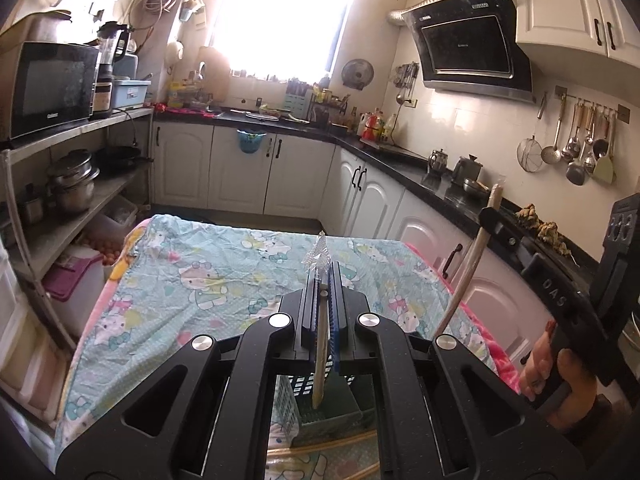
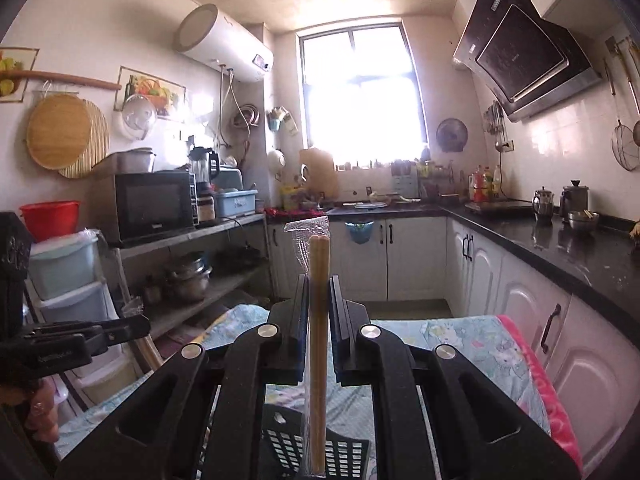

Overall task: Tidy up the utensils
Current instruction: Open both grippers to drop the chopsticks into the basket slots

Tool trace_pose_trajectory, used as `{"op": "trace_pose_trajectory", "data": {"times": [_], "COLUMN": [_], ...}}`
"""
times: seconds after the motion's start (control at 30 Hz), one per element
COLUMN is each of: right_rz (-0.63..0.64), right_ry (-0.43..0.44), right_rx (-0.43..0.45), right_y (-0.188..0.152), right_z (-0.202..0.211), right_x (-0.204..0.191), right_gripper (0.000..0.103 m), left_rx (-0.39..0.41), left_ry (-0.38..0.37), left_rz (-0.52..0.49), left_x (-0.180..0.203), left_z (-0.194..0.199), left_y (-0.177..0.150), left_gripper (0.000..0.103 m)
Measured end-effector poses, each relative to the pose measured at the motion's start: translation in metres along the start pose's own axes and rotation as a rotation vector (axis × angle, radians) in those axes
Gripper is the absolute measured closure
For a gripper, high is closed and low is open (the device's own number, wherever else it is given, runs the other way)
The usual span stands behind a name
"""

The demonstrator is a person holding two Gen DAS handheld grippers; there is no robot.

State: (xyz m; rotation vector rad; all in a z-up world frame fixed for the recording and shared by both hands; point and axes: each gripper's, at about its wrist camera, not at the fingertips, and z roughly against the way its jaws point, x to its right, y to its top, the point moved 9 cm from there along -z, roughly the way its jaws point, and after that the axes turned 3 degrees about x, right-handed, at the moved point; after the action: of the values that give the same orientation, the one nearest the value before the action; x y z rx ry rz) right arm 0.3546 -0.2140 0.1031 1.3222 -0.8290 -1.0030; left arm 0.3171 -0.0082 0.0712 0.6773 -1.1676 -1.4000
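Note:
In the left wrist view my left gripper (image 1: 324,280) is shut on a wrapped pair of wooden chopsticks (image 1: 320,344) that stands nearly upright, clear plastic poking above the fingers. Its lower end hangs over a green slotted basket (image 1: 320,412) on the table. My right gripper (image 2: 319,284) is shut on another plastic-wrapped pair of chopsticks (image 2: 319,320), also upright, above the same basket (image 2: 348,452), which looks dark here. Each gripper shows in the other's view: the right gripper (image 1: 490,218) at the right, the left gripper (image 2: 136,326) at the left.
The table wears a light blue cartoon-print cloth (image 1: 208,272) over a pink blanket. More chopsticks (image 1: 320,446) lie on it near the basket. A metal shelf with a microwave (image 1: 48,88) and pots stands to the left. A black counter (image 2: 580,248) and white cabinets run along the right.

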Motion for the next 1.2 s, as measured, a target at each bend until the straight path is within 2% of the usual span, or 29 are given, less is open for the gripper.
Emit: {"op": "trace_pose_trajectory", "data": {"times": [0.43,0.47,0.53,0.57,0.67,0.83,0.9,1.03,1.1,1.2], "right_rz": [-0.024,-0.026,-0.031,-0.042,-0.05,-0.05,-0.047,-0.034,-0.045,-0.054], "right_ry": [-0.013,-0.015,-0.022,-0.023,-0.027,-0.045,-0.038,-0.058,-0.059,-0.061], "right_rx": [-0.027,-0.029,-0.033,-0.04,-0.06,-0.1,-0.125,-0.172,-0.189,-0.214], "right_y": [-0.031,-0.033,-0.036,-0.038,-0.042,-0.044,-0.046,-0.053,-0.055,-0.06], "right_z": [-0.012,-0.012,-0.011,-0.01,-0.007,0.001,0.005,0.015,0.02,0.031], "right_x": [0.007,0.007,0.009,0.009,0.012,0.014,0.013,0.013,0.012,0.01], "right_gripper": [0.091,0.088,0.074,0.065,0.064,0.052,0.041,0.037,0.031,0.026], "left_rx": [-0.027,-0.028,-0.029,-0.033,-0.043,-0.031,-0.021,-0.015,-0.007,-0.001], "left_ry": [-0.007,-0.007,-0.012,-0.007,0.004,0.009,0.013,0.044,0.06,0.085], "left_rz": [-0.004,-0.003,0.001,0.003,0.01,0.04,0.049,0.067,0.068,0.08], "left_x": [0.004,0.004,0.003,0.002,-0.001,-0.009,-0.011,-0.019,-0.023,-0.03], "left_z": [-0.019,-0.019,-0.02,-0.02,-0.018,-0.005,0.002,0.015,0.025,0.038], "left_y": [-0.018,-0.019,-0.021,-0.023,-0.026,-0.026,-0.026,-0.028,-0.03,-0.035], "left_gripper": [0.101,0.101,0.1,0.096,0.079,0.063,0.047,0.032,0.019,0.012]}}
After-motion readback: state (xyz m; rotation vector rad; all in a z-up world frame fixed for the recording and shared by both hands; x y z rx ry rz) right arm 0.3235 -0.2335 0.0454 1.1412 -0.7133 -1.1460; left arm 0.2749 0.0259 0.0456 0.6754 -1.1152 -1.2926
